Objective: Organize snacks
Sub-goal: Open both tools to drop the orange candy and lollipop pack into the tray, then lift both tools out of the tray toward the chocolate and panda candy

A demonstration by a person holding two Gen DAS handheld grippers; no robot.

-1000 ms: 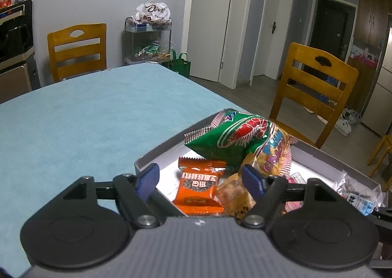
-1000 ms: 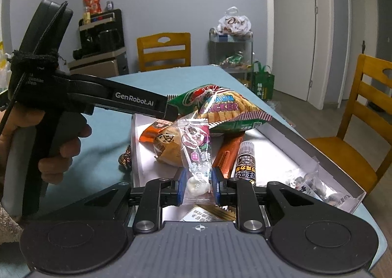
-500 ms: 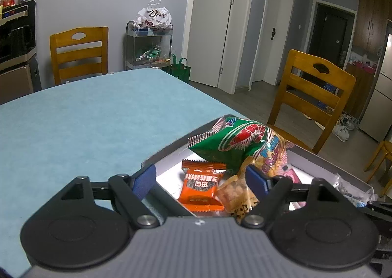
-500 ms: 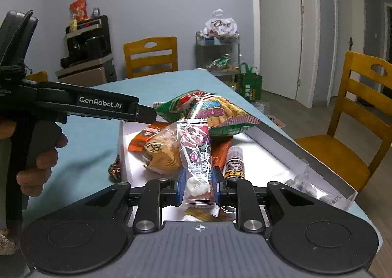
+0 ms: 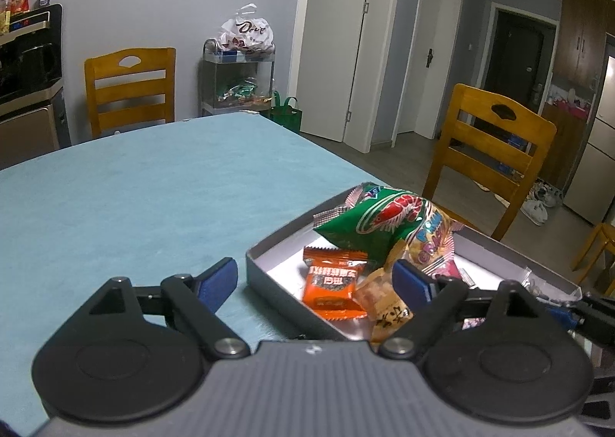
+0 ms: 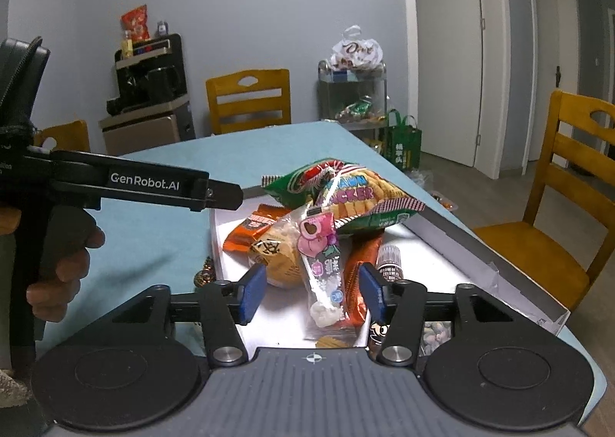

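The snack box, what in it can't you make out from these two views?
- Right wrist view: the snacks at the near end of the box are hidden behind the right gripper body.
- Left wrist view: the pink packet is mostly covered by the left gripper finger.

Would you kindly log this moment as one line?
right gripper: open, pink candy packet lying in box | left gripper: open, empty

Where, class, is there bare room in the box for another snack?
Bare floor lies along the box's right wall, beyond the small bottle, and in the far left corner behind the orange packet. The middle is crowded under the prawn crackers.
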